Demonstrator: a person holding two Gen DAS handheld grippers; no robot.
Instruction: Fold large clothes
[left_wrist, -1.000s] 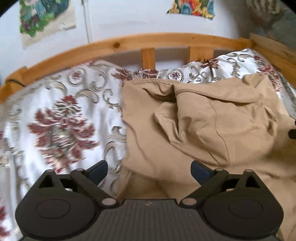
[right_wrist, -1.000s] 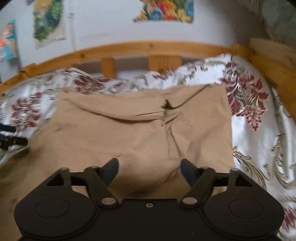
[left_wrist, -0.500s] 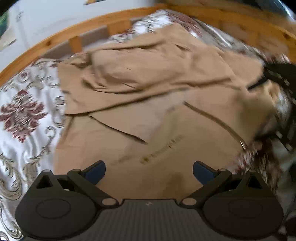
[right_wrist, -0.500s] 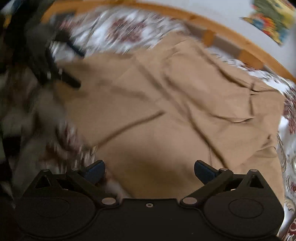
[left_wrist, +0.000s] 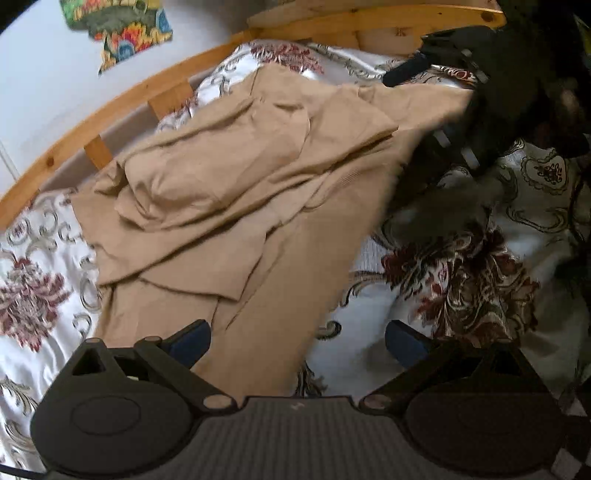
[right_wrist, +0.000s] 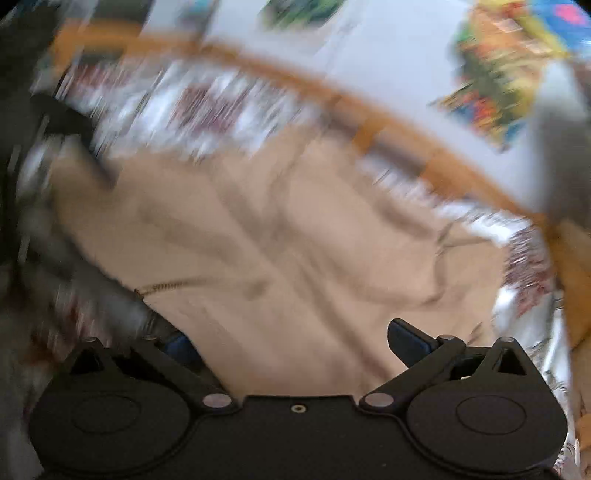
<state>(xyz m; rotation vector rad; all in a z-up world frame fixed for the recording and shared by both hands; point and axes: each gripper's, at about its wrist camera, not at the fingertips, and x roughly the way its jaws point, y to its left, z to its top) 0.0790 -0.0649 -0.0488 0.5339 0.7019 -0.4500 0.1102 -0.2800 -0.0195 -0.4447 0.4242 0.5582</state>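
A crumpled tan garment (left_wrist: 236, 192) lies partly folded over itself on a floral bedspread (left_wrist: 461, 280). My left gripper (left_wrist: 297, 343) is open low over the garment's near end. The cloth passes by its left finger, and bedspread shows by the right one. At the garment's far right edge, dark and blurred, is my right gripper, one of its fingers (left_wrist: 406, 70) over the cloth's corner. In the blurred right wrist view the right gripper (right_wrist: 293, 343) stands wide open above the tan garment (right_wrist: 295, 240), with nothing pinched. A zip (right_wrist: 166, 286) shows near its left finger.
A curved wooden bed frame (left_wrist: 110, 107) runs along the far side, with a white wall and colourful posters (left_wrist: 122, 26) behind it. The bedspread spreads out on both sides of the garment. In the right wrist view the bed frame (right_wrist: 388, 122) is a blur.
Both views have rolled and swung across the bed. The left gripper has moved down to the garment's near end. The right gripper's jaws have widened, and it now sits at the garment's side edge.
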